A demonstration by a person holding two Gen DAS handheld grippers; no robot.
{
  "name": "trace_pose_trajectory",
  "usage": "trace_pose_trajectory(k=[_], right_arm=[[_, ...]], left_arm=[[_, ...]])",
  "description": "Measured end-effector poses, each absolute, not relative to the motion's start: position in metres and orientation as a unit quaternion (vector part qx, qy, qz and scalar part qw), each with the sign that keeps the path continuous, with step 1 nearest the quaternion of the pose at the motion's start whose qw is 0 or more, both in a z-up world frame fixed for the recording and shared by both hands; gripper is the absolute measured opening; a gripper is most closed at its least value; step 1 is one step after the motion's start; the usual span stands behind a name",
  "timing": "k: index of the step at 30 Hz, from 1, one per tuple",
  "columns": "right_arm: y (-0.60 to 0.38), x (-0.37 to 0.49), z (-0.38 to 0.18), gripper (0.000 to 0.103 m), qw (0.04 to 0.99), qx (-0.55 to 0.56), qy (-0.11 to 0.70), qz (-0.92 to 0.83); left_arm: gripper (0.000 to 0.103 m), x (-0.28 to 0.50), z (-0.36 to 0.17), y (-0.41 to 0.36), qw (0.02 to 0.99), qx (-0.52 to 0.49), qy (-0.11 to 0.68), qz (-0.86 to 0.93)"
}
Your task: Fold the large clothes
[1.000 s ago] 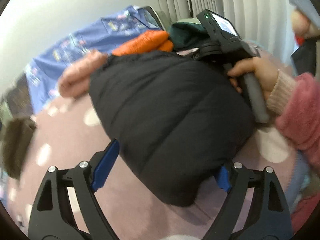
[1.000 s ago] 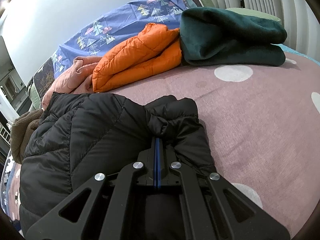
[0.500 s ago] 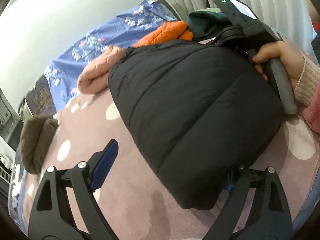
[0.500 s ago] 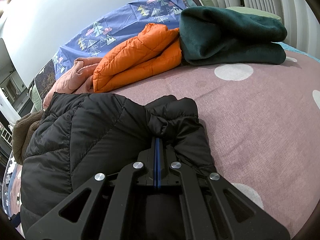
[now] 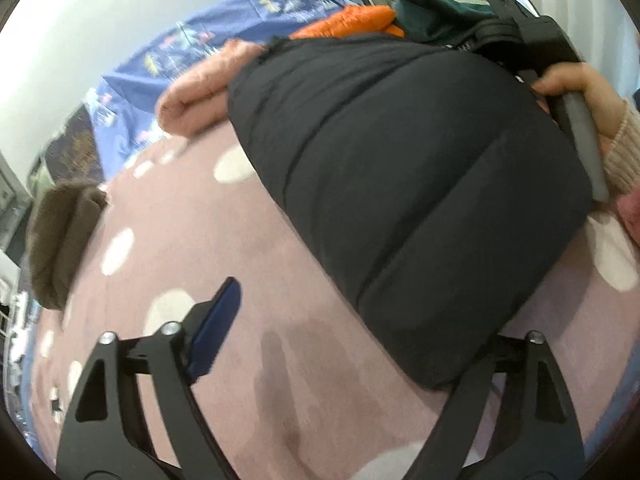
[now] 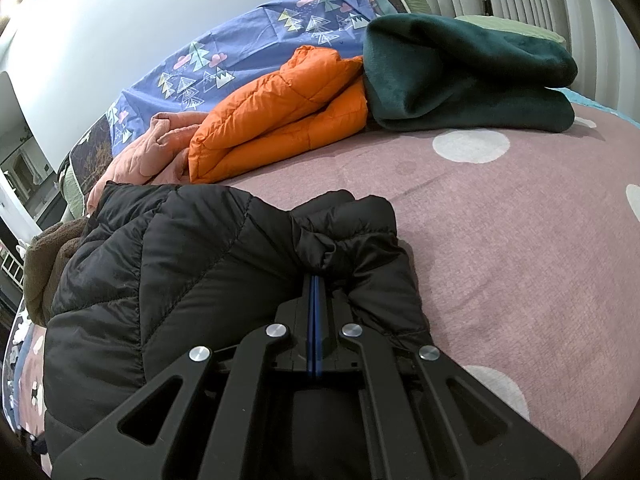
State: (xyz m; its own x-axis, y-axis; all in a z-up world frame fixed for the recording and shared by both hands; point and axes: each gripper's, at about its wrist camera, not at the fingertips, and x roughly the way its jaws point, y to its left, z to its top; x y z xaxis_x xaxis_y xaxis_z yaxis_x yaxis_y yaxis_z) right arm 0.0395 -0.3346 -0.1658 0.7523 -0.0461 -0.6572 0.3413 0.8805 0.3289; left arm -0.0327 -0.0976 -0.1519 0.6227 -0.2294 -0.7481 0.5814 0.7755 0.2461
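A folded black puffer jacket [image 5: 400, 184] lies on the pink dotted bedspread [image 5: 224, 264]. My left gripper [image 5: 360, 328] is open at the jacket's near edge; its left blue pad [image 5: 216, 328] is free above the bedspread and the right finger is hidden under the jacket's corner. My right gripper [image 6: 314, 284] is shut on a bunched fold of the black jacket [image 6: 192, 264]. In the left wrist view the right gripper [image 5: 532, 36] shows at the jacket's far side, held by a hand.
A folded orange puffer jacket [image 6: 288, 112], a dark green fleece [image 6: 468, 72] and a pink garment [image 6: 140, 156] lie along the back by a blue patterned sheet [image 6: 248, 56]. A brown garment [image 6: 44, 264] lies at the left edge.
My left gripper has drawn back and swung left along the jacket's near edge, so more bedspread shows between its fingers. The right gripper has stayed shut on the jacket, unmoved.
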Motion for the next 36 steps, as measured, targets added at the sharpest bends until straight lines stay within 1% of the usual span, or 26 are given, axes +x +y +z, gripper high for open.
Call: trace_pose_trajectory(k=[1, 4, 6, 9, 10, 11, 15, 17, 19, 22, 24, 26, 29, 31, 34, 36], right_arm=[[-0.333, 0.04, -0.165, 0.0, 0.91, 0.217, 0.336, -0.106], [-0.331, 0.04, -0.164, 0.0, 0.912, 0.21, 0.337, -0.105], [-0.33, 0.04, -0.164, 0.0, 0.912, 0.207, 0.337, -0.108], [-0.332, 0.04, -0.164, 0.0, 0.911, 0.211, 0.337, -0.11], [-0.332, 0.04, -0.164, 0.0, 0.911, 0.213, 0.337, -0.109], [-0.333, 0.04, -0.164, 0.0, 0.91, 0.214, 0.337, -0.109], [-0.333, 0.041, -0.165, 0.0, 0.91, 0.213, 0.337, -0.11], [-0.334, 0.041, -0.165, 0.0, 0.91, 0.214, 0.337, -0.11], [-0.334, 0.041, -0.165, 0.0, 0.91, 0.215, 0.337, -0.11], [-0.334, 0.041, -0.164, 0.0, 0.911, 0.215, 0.335, -0.109], [-0.333, 0.04, -0.164, 0.0, 0.912, 0.212, 0.334, -0.108], [-0.33, 0.041, -0.164, 0.0, 0.913, 0.203, 0.336, -0.112], [-0.332, 0.041, -0.164, 0.0, 0.912, 0.206, 0.337, -0.111], [-0.334, 0.041, -0.165, 0.0, 0.911, 0.212, 0.337, -0.111], [-0.334, 0.041, -0.164, 0.0, 0.911, 0.21, 0.337, -0.112], [-0.333, 0.041, -0.164, 0.0, 0.911, 0.209, 0.337, -0.113]], left_arm=[[0.076, -0.034, -0.152, -0.095, 0.865, 0.239, 0.37, -0.239], [0.075, -0.043, -0.154, -0.095, 0.862, 0.264, 0.358, -0.244], [0.069, -0.048, -0.149, -0.094, 0.853, 0.27, 0.362, -0.262], [0.047, -0.05, -0.132, -0.088, 0.82, 0.254, 0.399, -0.322], [0.037, -0.052, -0.12, -0.083, 0.805, 0.24, 0.411, -0.354], [0.036, -0.054, -0.109, -0.079, 0.799, 0.231, 0.412, -0.372], [0.036, -0.05, -0.065, -0.076, 0.817, 0.205, 0.357, -0.403], [0.036, -0.036, -0.054, -0.086, 0.832, 0.177, 0.328, -0.41], [0.037, -0.022, -0.06, -0.103, 0.84, 0.171, 0.315, -0.406], [0.054, 0.011, -0.112, -0.132, 0.831, 0.204, 0.352, -0.378], [0.055, 0.013, -0.137, -0.133, 0.833, 0.212, 0.333, -0.389], [0.054, 0.012, -0.139, -0.136, 0.832, 0.218, 0.348, -0.373], [0.054, 0.015, -0.129, -0.137, 0.823, 0.225, 0.363, -0.374], [0.055, 0.025, -0.11, -0.132, 0.817, 0.2, 0.384, -0.381], [0.06, 0.04, -0.079, -0.131, 0.844, 0.167, 0.345, -0.374], [0.061, 0.061, -0.06, -0.132, 0.865, 0.149, 0.318, -0.358]])
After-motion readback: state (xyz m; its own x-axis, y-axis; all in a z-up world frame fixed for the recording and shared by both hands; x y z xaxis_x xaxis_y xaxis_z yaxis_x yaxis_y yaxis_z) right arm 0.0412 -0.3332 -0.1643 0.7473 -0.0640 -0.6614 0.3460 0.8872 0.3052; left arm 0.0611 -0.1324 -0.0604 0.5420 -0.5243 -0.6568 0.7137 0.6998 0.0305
